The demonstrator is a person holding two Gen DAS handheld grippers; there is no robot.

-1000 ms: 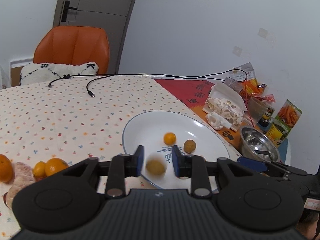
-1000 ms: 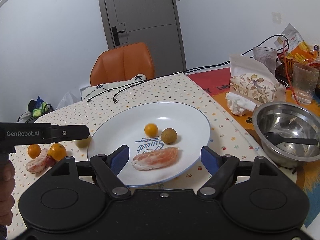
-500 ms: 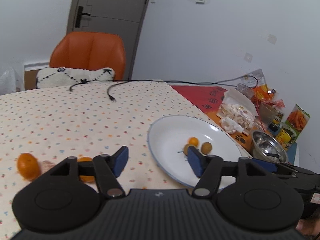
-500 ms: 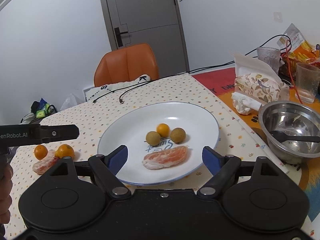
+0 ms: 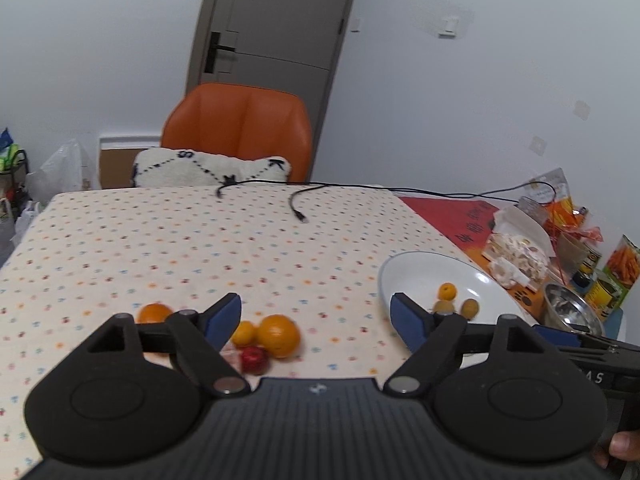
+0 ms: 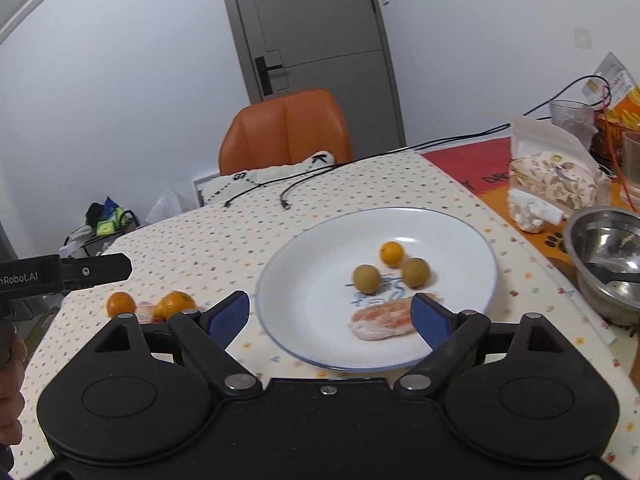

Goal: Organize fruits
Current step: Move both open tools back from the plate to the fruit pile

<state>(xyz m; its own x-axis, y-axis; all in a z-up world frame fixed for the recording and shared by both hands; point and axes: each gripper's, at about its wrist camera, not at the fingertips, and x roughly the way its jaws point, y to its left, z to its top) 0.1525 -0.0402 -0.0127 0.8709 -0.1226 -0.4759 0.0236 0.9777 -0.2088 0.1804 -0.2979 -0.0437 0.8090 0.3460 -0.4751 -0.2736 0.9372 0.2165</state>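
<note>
A white plate holds a small orange, two brown-green round fruits and a peeled citrus piece. My right gripper is open and empty over the plate's near rim. My left gripper is open and empty over the tablecloth, left of the plate. Just left of its middle lie a big orange, a small orange and a red fruit. Another orange sits behind the left finger.
A steel bowl with a spoon stands right of the plate, behind it a tissue pack and a glass. Black cables lie at the table's far edge. An orange chair with a cushion stands beyond.
My left gripper let go of a brown-green fruit onto the plate, opened wide and swung left toward the loose fruits on the cloth. The right gripper stayed open and barely moved.
</note>
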